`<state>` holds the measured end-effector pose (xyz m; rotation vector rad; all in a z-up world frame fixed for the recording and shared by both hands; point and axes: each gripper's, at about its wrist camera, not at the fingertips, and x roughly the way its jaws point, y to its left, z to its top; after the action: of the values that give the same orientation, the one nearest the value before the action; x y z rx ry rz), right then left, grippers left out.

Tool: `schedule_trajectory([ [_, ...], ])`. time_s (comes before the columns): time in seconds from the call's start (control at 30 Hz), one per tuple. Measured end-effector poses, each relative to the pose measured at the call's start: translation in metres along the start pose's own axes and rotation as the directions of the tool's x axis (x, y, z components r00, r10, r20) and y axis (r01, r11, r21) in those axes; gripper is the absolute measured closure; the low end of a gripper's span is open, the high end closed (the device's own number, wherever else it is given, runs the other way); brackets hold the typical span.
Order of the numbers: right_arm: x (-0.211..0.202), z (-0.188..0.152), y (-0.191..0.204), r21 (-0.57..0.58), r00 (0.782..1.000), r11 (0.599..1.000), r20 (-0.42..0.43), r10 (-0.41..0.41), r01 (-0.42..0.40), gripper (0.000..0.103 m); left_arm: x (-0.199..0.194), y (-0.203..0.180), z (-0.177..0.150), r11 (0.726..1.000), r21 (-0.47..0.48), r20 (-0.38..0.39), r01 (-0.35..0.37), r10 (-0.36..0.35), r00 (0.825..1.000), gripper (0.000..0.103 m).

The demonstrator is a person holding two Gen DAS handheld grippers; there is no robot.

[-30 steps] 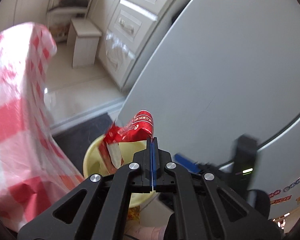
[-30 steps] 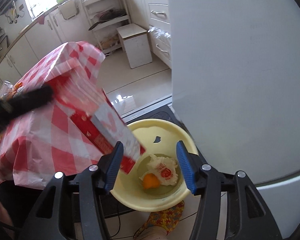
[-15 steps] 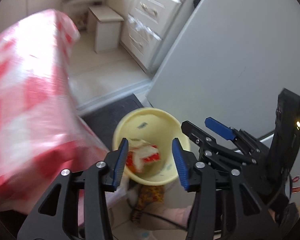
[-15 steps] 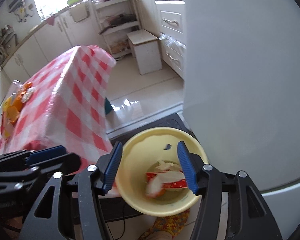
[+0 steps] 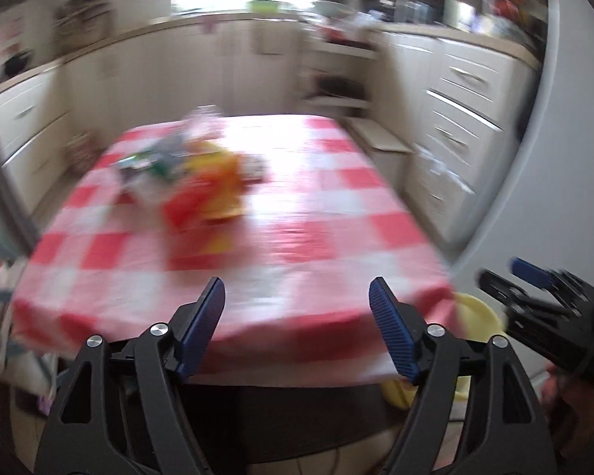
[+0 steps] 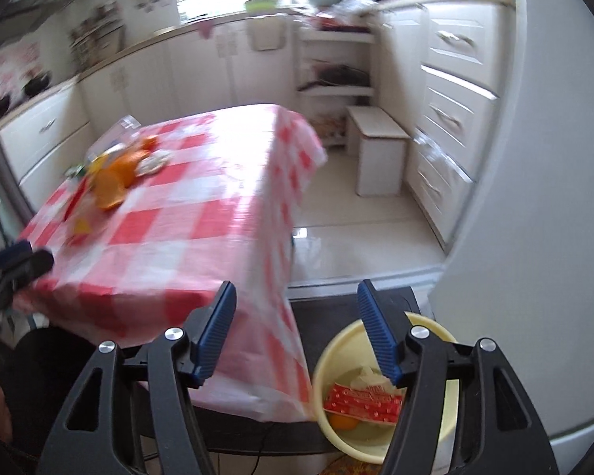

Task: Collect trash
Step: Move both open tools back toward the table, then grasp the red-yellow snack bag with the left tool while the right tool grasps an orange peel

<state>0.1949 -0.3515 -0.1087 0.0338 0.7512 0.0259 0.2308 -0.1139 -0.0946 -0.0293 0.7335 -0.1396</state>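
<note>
Between the opening jaws of the left gripper (image 5: 297,293) and right gripper (image 6: 295,297) nothing was held. Just below the right one sat the yellow bin (image 6: 336,352) with a red wrapper (image 6: 362,401); beyond, trash (image 5: 202,182) lay on the checked table (image 5: 316,213).

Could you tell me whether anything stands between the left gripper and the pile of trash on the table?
Nothing visible does. The left gripper, jaws opening and empty, points across bare checked cloth toward the trash pile on the table's far left part. The view is blurred, so a small item could be missed.
</note>
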Motion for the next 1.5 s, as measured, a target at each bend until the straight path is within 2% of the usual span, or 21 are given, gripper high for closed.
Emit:
schedule_trajectory([
  [0.13,0.011,-0.001,0.034,-0.090,0.999,0.995,-0.020,0.027,-0.029,0.040,0.010,0.061,-0.006,0.986,-0.136,-0.009,-0.099,0.099,0.995,0.027],
  [0.27,0.020,0.000,0.056,-0.126,0.998,0.990,-0.030,0.053,-0.057,0.040,0.017,0.090,-0.007,0.972,-0.193,-0.018,-0.131,0.130,0.991,0.027],
  [0.43,0.027,0.004,0.079,-0.156,0.996,0.984,-0.036,0.079,-0.084,0.039,0.034,0.096,0.006,0.973,-0.149,0.016,-0.177,0.181,0.983,0.026],
  [0.6,0.034,0.008,0.095,-0.171,0.994,0.980,-0.046,0.099,-0.106,0.039,0.061,0.080,0.028,0.975,-0.041,0.053,-0.220,0.222,0.974,0.026],
  [0.7,0.036,0.010,0.098,-0.169,0.993,0.979,-0.047,0.107,-0.113,0.039,0.082,0.067,0.037,0.967,0.038,0.035,-0.252,0.251,0.967,0.026],
  [0.77,0.038,0.013,0.100,-0.162,0.992,0.980,-0.046,0.113,-0.119,0.039,0.093,0.066,0.041,0.963,0.055,0.023,-0.265,0.264,0.964,0.026],
  [0.83,0.041,0.017,0.102,-0.151,0.992,0.980,-0.046,0.121,-0.127,0.039,0.101,0.072,0.045,0.970,0.024,-0.005,-0.242,0.242,0.970,0.033],
  [0.9,0.044,0.021,0.105,-0.141,0.991,0.981,-0.046,0.129,-0.134,0.039,0.107,0.084,0.046,0.976,-0.032,-0.030,-0.214,0.213,0.977,0.074],
  [1.0,0.054,0.032,0.114,-0.137,0.988,0.979,-0.052,0.146,-0.152,0.039,0.108,0.109,0.042,0.973,-0.135,-0.046,-0.187,0.183,0.982,0.095],
  [1.1,0.064,0.041,0.127,-0.147,0.984,0.974,-0.057,0.166,-0.173,0.039,0.098,0.132,0.036,0.960,-0.233,-0.024,-0.155,0.154,0.988,0.099],
  [1.27,0.084,0.055,0.153,-0.179,0.977,0.961,-0.075,0.198,-0.209,0.039,0.083,0.166,0.023,0.929,-0.360,0.007,-0.080,0.088,0.996,0.100],
  [1.4,0.104,0.071,0.170,-0.172,0.970,0.956,-0.093,0.224,-0.237,0.039,0.087,0.182,0.015,0.906,-0.417,-0.006,-0.066,0.069,0.998,0.100],
  [1.5,0.119,0.084,0.178,-0.162,0.967,0.955,-0.106,0.233,-0.248,0.039,0.092,0.185,0.014,0.903,-0.426,-0.014,-0.059,0.058,0.998,0.100],
])
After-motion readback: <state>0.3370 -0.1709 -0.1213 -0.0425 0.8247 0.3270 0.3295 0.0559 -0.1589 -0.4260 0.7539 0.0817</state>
